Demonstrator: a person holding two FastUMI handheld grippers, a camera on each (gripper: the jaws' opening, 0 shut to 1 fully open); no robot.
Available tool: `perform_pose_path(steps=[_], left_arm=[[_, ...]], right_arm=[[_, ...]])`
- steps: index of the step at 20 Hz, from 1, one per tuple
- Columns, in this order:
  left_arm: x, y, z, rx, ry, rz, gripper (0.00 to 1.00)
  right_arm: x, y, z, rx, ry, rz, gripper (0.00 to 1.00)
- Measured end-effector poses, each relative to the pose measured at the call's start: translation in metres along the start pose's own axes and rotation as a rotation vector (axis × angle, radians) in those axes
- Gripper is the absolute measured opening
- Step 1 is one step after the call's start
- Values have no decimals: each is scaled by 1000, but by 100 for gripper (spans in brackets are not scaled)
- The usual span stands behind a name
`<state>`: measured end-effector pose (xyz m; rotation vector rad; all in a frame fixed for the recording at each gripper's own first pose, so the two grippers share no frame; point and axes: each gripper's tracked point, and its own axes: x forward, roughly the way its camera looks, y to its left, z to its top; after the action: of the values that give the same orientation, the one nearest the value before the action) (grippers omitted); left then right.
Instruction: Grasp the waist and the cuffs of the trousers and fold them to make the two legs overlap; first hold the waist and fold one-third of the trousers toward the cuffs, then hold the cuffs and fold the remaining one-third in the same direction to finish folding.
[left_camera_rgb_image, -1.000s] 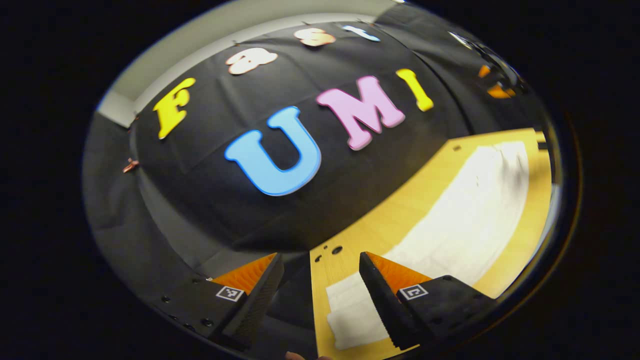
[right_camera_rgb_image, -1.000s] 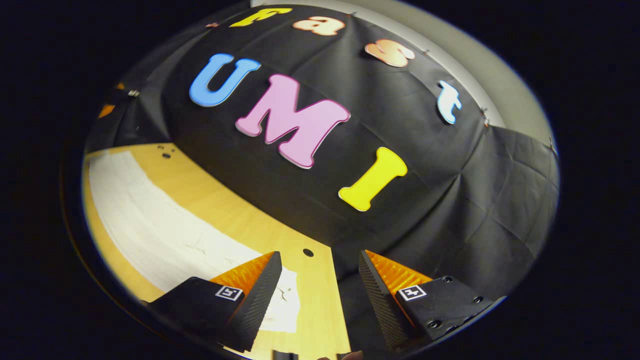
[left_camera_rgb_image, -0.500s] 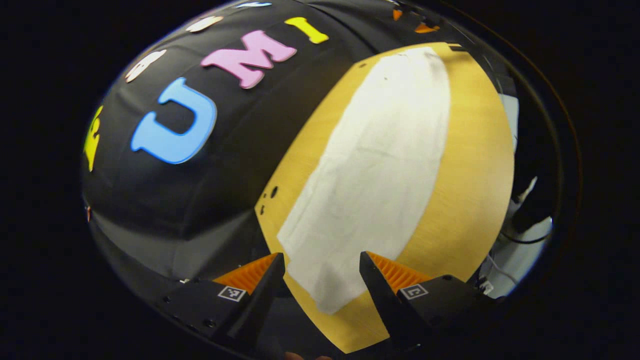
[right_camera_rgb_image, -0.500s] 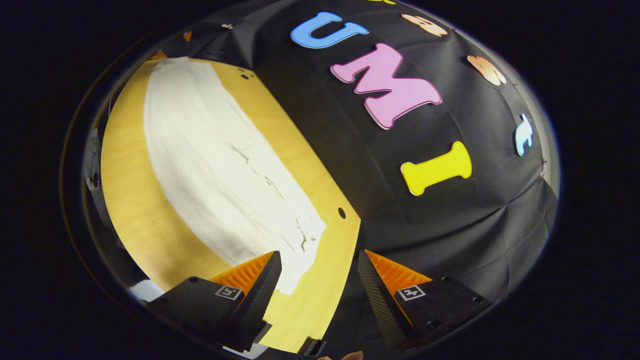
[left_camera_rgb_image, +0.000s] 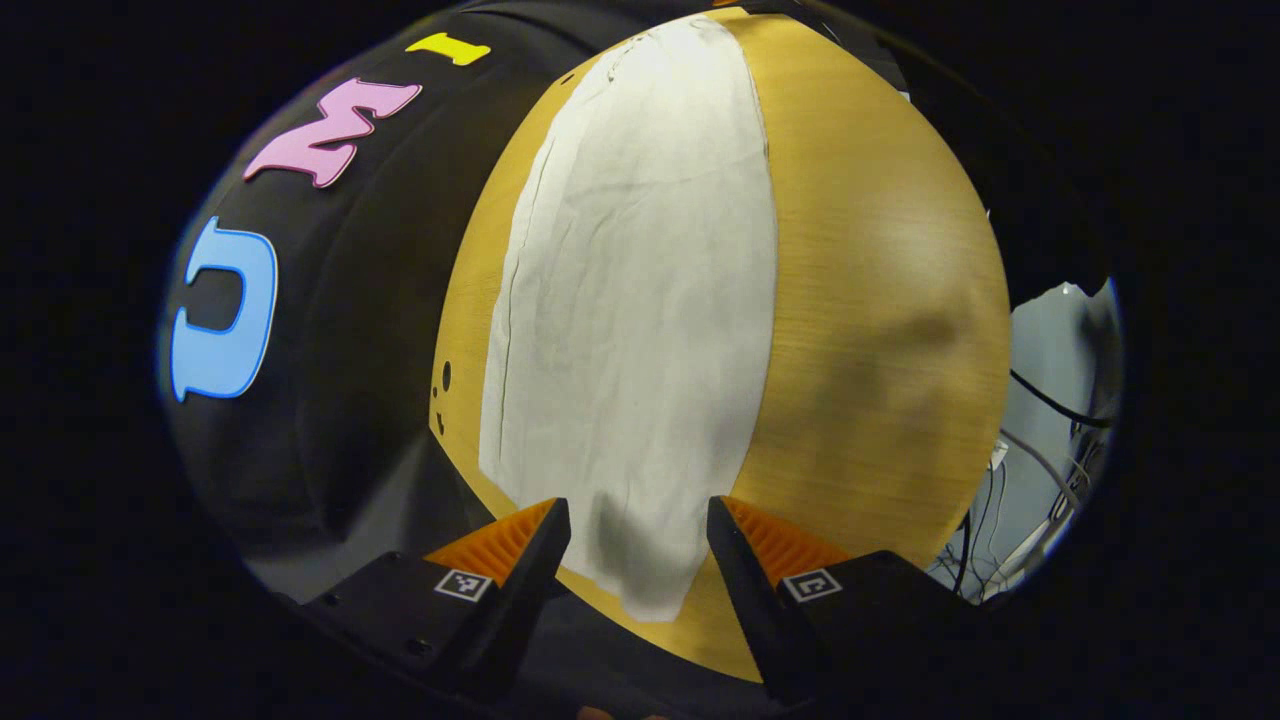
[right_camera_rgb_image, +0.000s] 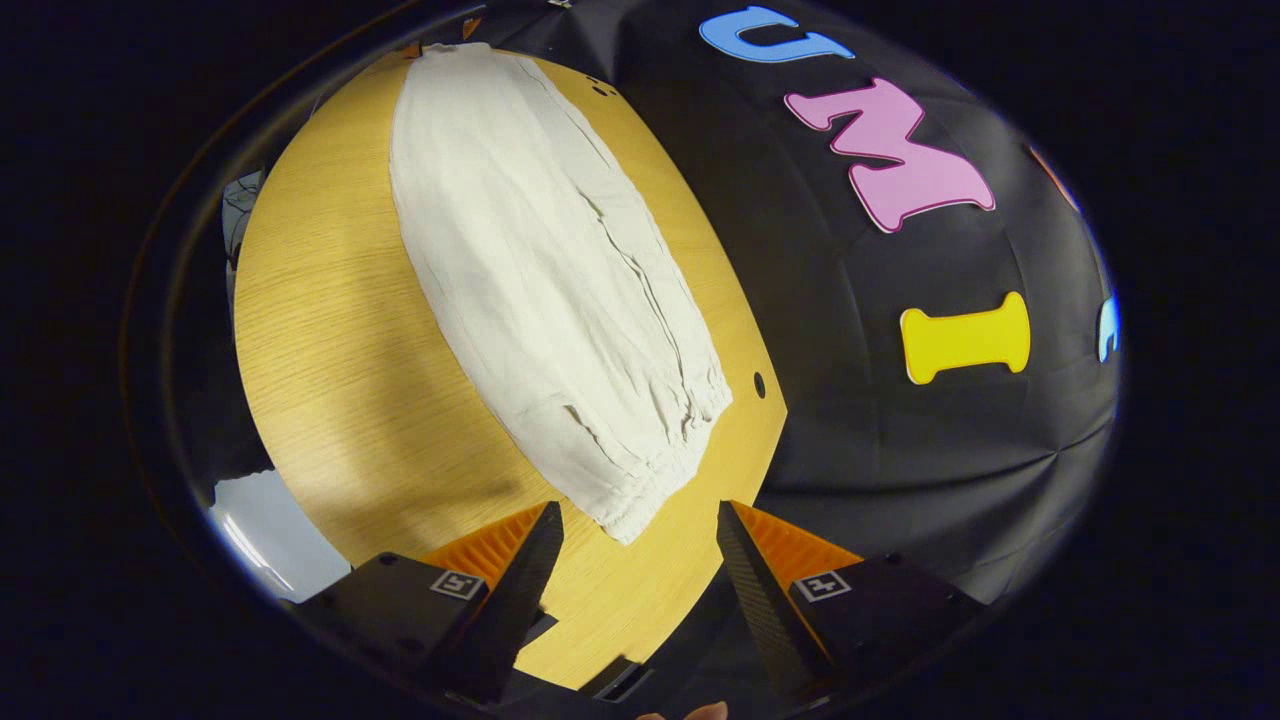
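Wooden table (left_camera_rgb_image: 880, 300) bears flat white trousers (left_camera_rgb_image: 640, 300), both hand-held grippers open.

Bare table (left_camera_rgb_image: 880, 300) beside trousers (left_camera_rgb_image: 640, 300); booth wall (right_camera_rgb_image: 900, 440) close along far edge.

Both cameras now tilt down from the booth wall: left gripper (left_camera_rgb_image: 638, 540) and right gripper (right_camera_rgb_image: 634, 545) (jaws apart) face opposite ends of the trousers (left_camera_rgb_image: 640, 330) lengthwise.

Off-white trousers (left_camera_rgb_image: 640, 330), yellow woodgrain table (left_camera_rgb_image: 880, 300)
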<state>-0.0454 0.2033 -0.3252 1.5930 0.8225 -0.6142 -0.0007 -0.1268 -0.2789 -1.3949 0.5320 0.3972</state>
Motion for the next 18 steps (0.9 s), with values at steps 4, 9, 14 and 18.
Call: perform_pose_path(steps=[4, 9, 14, 18], left_arm=[[29, 12, 2, 54, 35, -46, 76], [49, 16, -2, 72, 97, -23, 10], [50, 14, -2, 3, 112, -39, 6], [50, 14, -2, 16, 130, -31, 6]], right_arm=[[14, -1, -9, -19, 8, 9, 95], [28, -6, -17, -42, 4, 22, 95], [39, 10, -24, -143, -25, 75, 96], [53, 20, -28, -231, -48, 102, 95]])
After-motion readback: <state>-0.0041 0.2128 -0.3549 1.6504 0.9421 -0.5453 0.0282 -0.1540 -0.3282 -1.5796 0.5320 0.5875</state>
